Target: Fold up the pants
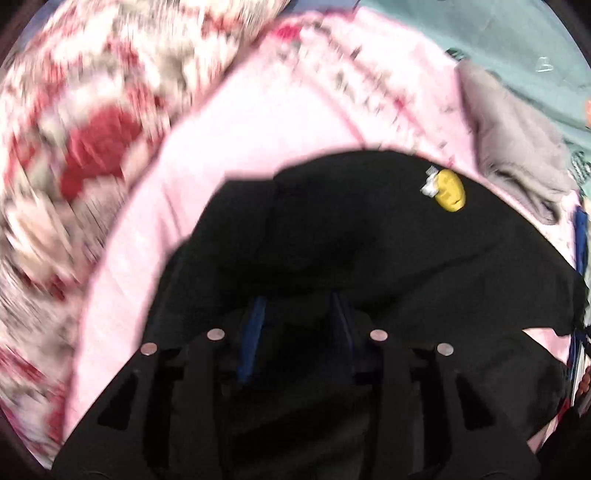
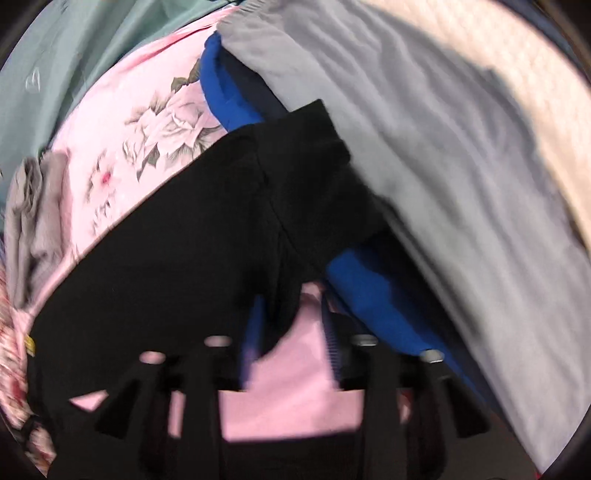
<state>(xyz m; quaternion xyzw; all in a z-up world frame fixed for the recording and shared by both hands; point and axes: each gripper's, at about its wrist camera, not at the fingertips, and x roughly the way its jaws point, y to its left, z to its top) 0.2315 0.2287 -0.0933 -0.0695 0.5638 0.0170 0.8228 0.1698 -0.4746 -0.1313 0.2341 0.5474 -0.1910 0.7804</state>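
Observation:
Black pants [image 1: 369,240] lie on a pink floral sheet [image 1: 221,147], with a yellow tag [image 1: 448,190] clipped near their far edge. My left gripper [image 1: 299,314] points down over the pants with its blue pads [image 1: 255,332] apart; the black cloth fills the gap, and I see no pinch. In the right wrist view the pants [image 2: 184,240] run from the lower left to a cuff or hem at top centre. My right gripper [image 2: 293,317] stands open at their edge. A flap of black cloth hangs beside its left pad [image 2: 255,325], and the pink sheet [image 2: 291,369] shows between the fingers.
A grey garment [image 2: 443,166] and a blue one [image 2: 369,288] lie just right of the pants, partly under them. Another grey piece [image 1: 517,147] is crumpled at the sheet's far side. A red-and-white patterned blanket [image 1: 92,129] borders the left, teal fabric [image 1: 480,29] the back.

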